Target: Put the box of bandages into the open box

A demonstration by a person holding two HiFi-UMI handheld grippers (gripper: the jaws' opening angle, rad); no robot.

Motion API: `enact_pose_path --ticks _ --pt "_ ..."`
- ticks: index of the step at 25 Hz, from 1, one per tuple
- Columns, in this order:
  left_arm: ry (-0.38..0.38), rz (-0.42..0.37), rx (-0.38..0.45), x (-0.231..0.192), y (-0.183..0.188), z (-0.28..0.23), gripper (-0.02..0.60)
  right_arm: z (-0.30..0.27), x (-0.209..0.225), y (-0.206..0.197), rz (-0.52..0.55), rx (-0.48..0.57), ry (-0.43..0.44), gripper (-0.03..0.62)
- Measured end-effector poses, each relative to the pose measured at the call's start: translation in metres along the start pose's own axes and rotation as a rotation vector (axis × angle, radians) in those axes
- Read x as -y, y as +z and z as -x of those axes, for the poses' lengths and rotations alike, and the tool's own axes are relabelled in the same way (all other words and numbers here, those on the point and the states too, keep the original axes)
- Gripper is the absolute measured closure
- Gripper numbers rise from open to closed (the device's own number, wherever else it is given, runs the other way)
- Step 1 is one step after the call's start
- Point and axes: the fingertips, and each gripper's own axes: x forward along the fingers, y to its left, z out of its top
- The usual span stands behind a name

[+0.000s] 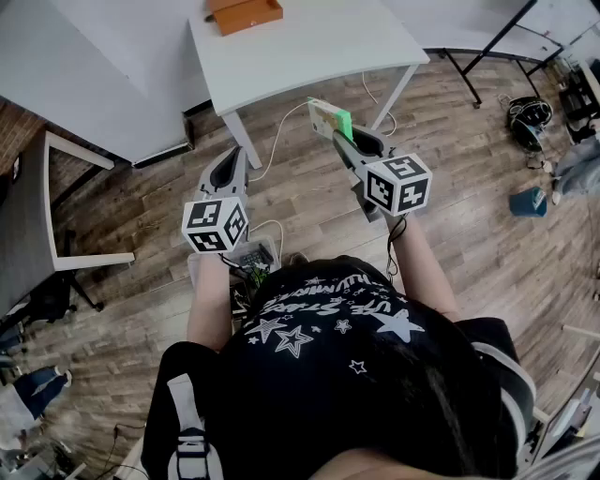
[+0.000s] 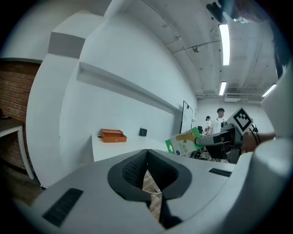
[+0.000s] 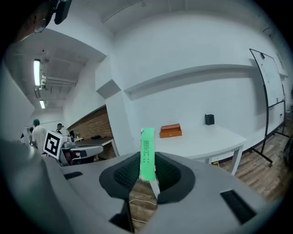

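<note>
The box of bandages [image 1: 330,119], green and white, is held in the air in front of the white table [image 1: 309,52], with my right gripper [image 1: 349,139] shut on it. In the right gripper view the box [image 3: 147,153] stands edge-on between the black pads. The open orange box [image 1: 246,13] lies at the table's far left edge; it also shows in both gripper views [image 2: 112,135] [image 3: 170,131]. My left gripper [image 1: 230,164] hangs to the left at about the same height, jaws together and empty [image 2: 147,157]. From there I see the bandage box [image 2: 183,142] to its right.
A small black device [image 3: 209,119] stands on the white table to the right of the orange box. A grey table [image 1: 28,234] is at the left. A white cable [image 1: 274,141] runs over the wooden floor. Bags [image 1: 530,112] lie at the far right.
</note>
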Motion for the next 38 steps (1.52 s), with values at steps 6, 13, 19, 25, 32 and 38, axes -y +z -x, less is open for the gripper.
enact_pose_path --ticks 6,13,19,25,32,38 --pt "0.0 0.003 -0.003 -0.006 -0.001 0.004 0.561 -0.004 -0.006 -0.002 0.002 -0.005 0.0 0.487" --pt "-0.008 0.011 -0.008 -0.018 -0.008 0.014 0.561 -0.012 -0.022 -0.011 0.009 -0.017 -0.007 0.487" --pt "-0.031 -0.028 -0.058 -0.02 -0.015 -0.015 0.561 -0.023 -0.002 -0.009 0.018 -0.03 -0.014 0.487" --pt "-0.006 0.024 -0.076 -0.019 -0.027 -0.033 0.561 -0.042 0.026 -0.016 -0.006 -0.045 0.002 0.487" --pt "0.048 0.04 -0.073 -0.047 -0.014 -0.093 0.561 -0.109 0.077 0.01 -0.042 -0.03 0.046 0.487" --pt "0.08 0.022 -0.087 -0.071 0.016 -0.189 0.561 -0.175 0.155 0.052 -0.062 -0.025 0.084 0.487"
